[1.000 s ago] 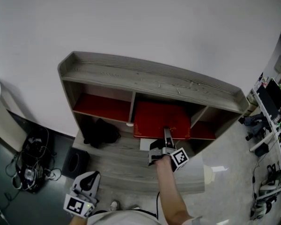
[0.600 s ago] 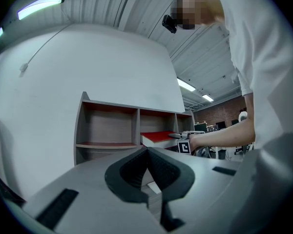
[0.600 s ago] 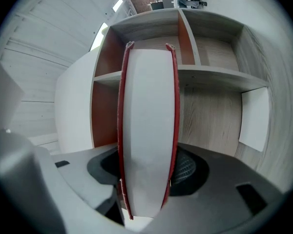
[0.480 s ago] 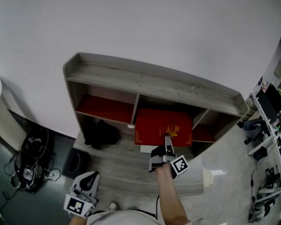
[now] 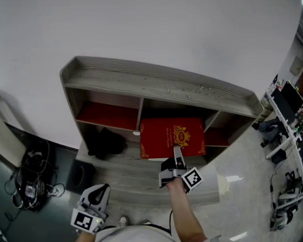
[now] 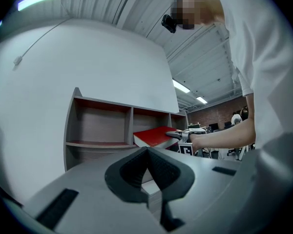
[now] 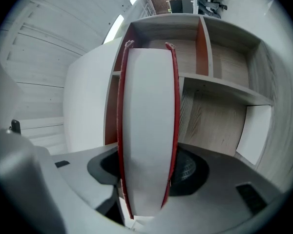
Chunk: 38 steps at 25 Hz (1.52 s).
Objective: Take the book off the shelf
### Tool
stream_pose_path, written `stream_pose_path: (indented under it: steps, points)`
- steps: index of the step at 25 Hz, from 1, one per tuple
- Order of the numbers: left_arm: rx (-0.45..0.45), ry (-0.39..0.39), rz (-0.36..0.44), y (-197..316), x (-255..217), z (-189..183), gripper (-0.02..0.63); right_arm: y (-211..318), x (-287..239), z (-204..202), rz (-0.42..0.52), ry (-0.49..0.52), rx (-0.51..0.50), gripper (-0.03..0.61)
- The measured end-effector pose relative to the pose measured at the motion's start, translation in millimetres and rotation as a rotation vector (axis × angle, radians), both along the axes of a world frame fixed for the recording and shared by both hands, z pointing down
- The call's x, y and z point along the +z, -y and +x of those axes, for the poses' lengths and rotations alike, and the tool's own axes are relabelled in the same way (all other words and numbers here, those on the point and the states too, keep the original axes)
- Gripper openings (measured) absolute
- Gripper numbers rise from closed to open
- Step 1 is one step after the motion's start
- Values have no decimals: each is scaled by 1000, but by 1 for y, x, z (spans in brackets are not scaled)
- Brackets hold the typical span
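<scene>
Fingers of right gripper tight on red book

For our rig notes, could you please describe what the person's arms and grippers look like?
Both the left gripper and right gripper have light grey bodies with dark, textured jaws, and each carries a white cube printed with black square markers. No cables show. The person wears a white top; the right forearm is unsleeved.
</scene>
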State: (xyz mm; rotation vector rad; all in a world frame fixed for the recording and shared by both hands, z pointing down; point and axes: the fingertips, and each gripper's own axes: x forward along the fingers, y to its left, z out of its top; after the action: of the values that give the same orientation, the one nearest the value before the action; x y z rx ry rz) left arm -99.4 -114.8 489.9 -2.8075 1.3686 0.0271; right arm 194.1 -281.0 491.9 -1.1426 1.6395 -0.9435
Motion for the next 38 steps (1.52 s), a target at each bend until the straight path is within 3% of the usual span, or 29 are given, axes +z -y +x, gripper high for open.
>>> stream_pose_path:
  steps: [17, 22, 38]
  points:
    - [129, -27, 25, 4, -3, 35, 17, -44, -23, 15, 48, -118, 10, 249]
    - [128, -28, 25, 0, -4, 36, 17, -60, -31, 18, 77, -140, -3, 249]
    - [140, -37, 40, -5, -11, 49, 17, -126, -76, 67, 160, -379, 114, 247]
